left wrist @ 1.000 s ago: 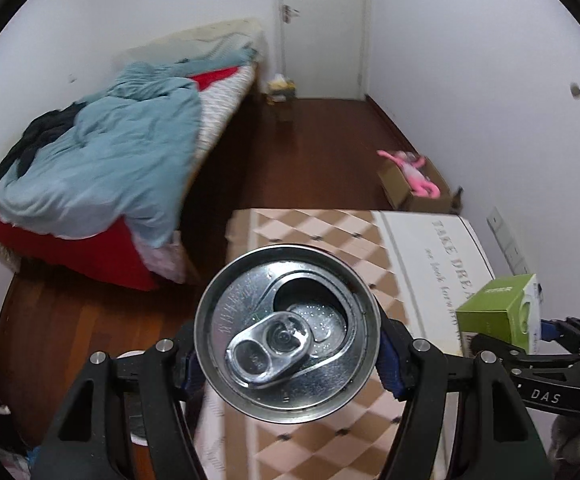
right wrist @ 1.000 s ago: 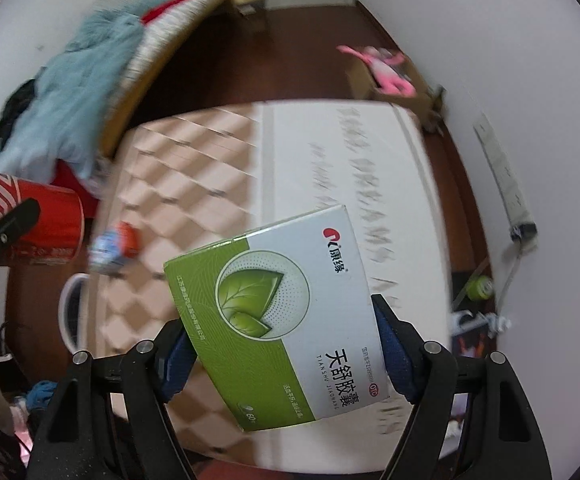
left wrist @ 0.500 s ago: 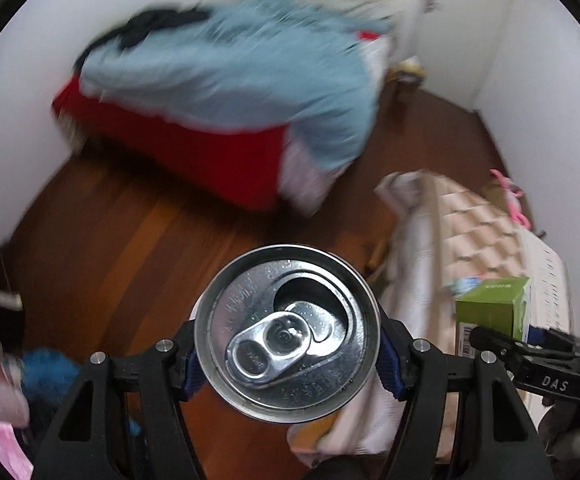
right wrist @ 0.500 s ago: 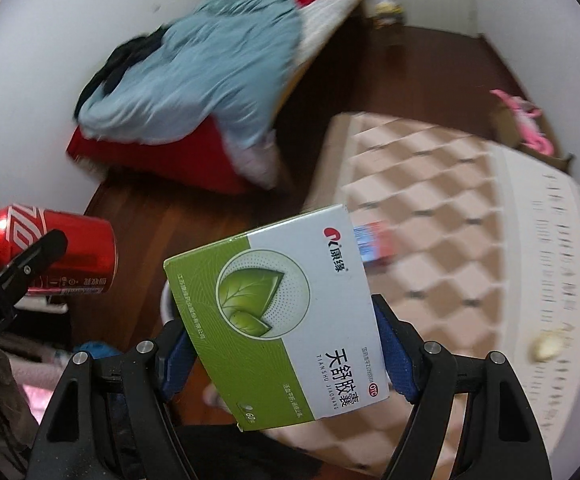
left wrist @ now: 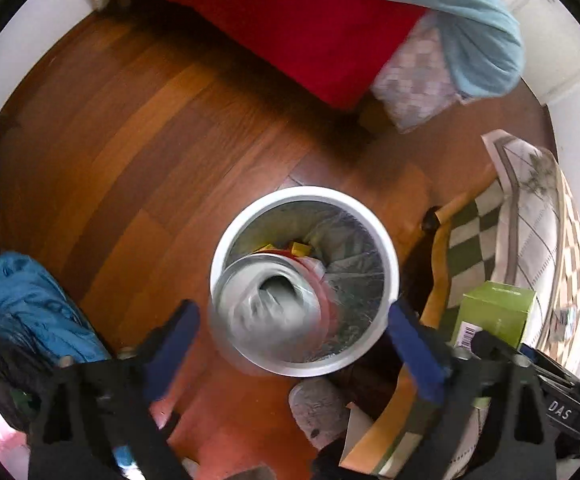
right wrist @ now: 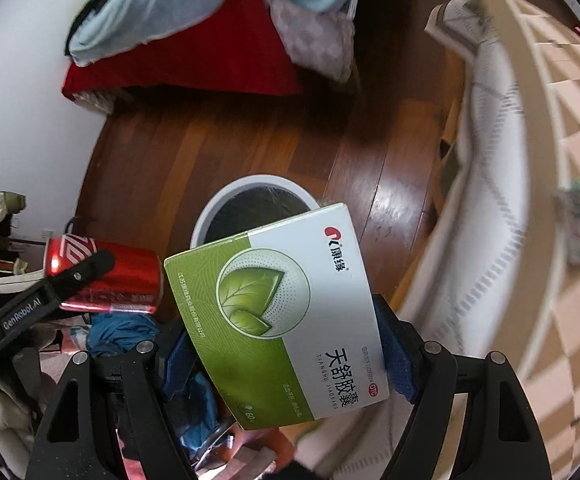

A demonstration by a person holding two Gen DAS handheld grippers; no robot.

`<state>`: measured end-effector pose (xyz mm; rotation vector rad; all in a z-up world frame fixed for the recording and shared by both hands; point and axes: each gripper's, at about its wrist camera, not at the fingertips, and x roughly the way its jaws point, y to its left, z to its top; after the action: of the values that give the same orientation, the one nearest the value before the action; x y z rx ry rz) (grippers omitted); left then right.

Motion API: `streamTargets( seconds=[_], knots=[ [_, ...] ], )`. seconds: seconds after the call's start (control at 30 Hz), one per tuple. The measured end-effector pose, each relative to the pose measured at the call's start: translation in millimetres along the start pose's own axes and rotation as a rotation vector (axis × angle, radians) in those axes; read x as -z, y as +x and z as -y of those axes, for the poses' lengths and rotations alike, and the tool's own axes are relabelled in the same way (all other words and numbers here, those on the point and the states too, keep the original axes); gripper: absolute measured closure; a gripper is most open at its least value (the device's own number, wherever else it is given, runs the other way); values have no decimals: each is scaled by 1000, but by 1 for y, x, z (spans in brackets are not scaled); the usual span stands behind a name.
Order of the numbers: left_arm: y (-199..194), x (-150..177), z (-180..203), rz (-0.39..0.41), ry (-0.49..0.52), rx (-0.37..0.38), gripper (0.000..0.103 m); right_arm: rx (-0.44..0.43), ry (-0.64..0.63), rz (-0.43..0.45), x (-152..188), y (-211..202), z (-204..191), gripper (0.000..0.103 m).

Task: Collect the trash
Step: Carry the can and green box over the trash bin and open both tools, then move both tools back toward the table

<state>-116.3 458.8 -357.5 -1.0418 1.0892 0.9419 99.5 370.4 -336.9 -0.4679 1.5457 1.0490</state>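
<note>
Left wrist: left claw [left wrist: 292, 326] wide open, blurred red can [left wrist: 270, 304] free above bin [left wrist: 386, 240].

red can [right wrist: 106, 276], green-and-white box [right wrist: 282, 316], white bin [left wrist: 226, 240].

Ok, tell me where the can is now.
Left wrist view: the can is centre frame, blurred, between the left gripper's spread fingers and over the bin. Right wrist view: it is at left, beside the box.

Lighting: even, soft indoor. Glare: on wooden floor [right wrist: 386, 184]. Blur: falling can [left wrist: 270, 308] smeared; patterned cloth [right wrist: 550, 160] streaked. Edges: strong fisheye curvature, black vignette.
</note>
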Motion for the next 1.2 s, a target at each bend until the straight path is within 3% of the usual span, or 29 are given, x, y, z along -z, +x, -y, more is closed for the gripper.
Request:
streamTargets(
  seconds=[0.17,0.3,0.33,0.37,0.57,0.8,1.2],
  knots=[
    [-1,11,-30,11,-58,-50,5,18,-35,-36,-16,40,-15,22],
    [-11,19,-41,85,-69,-138,5,-2,-54,-79,-24,65,-25,18],
    [-13,22,-42,99,-65,-164,5,1,-65,-85,-26,69,-28,13],
    [-15,24,-44,112,-61,-183,5,4,-74,-89,-30,74,-30,1],
    [-31,42,-41,167,-6,-251,5,36,-114,-80,-26,76,-32,0],
    [-48,61,-26,182,33,-252,5,141,-179,-27,0,45,-30,0],
    [-114,96,2,277,82,-213,5,137,-219,53,47,-35,-42,0]
  ],
)
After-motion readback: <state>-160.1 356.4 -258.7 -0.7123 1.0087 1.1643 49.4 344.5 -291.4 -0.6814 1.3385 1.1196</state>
